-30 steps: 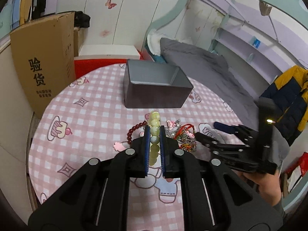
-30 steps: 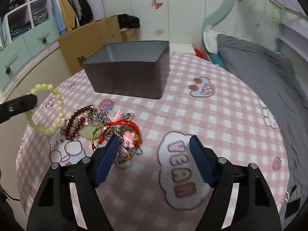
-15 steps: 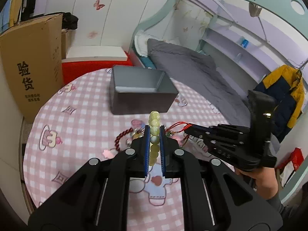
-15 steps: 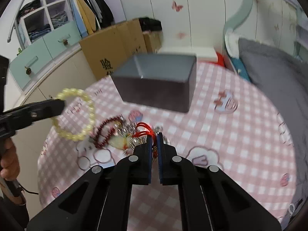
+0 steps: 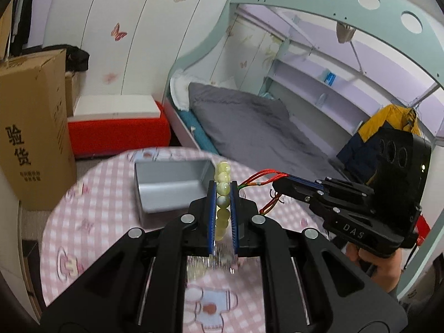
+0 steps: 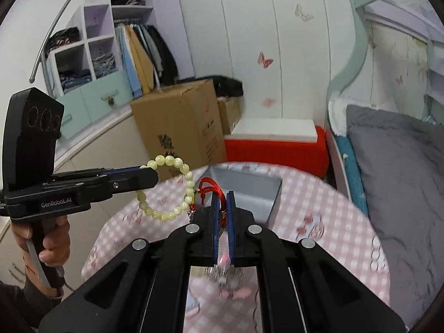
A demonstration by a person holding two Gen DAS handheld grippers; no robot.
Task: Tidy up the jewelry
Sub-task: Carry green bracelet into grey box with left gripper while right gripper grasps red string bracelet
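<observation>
My left gripper (image 5: 222,191) is shut on a pale yellow-green bead bracelet (image 5: 222,191) and holds it in the air above the table; the bracelet shows as a hanging ring in the right wrist view (image 6: 177,213). My right gripper (image 6: 222,194) is shut on a red cord bracelet (image 6: 211,185), also lifted; its red loops show in the left wrist view (image 5: 263,176). An open grey box (image 5: 169,188) stands on the pink checked table (image 5: 91,222) beyond both grippers, and shows in the right wrist view (image 6: 249,191). Blurred jewelry (image 6: 224,274) lies below the fingers.
A large cardboard box (image 5: 30,127) stands left of the table. A red and white bench (image 5: 116,125) is behind it. A bed with grey bedding (image 5: 258,130) runs along the right side.
Both grippers have risen well above the table with their bracelets. The right gripper closed on the red cord bracelet and lifted it off the pile. The grey box now looks smaller and lower.
</observation>
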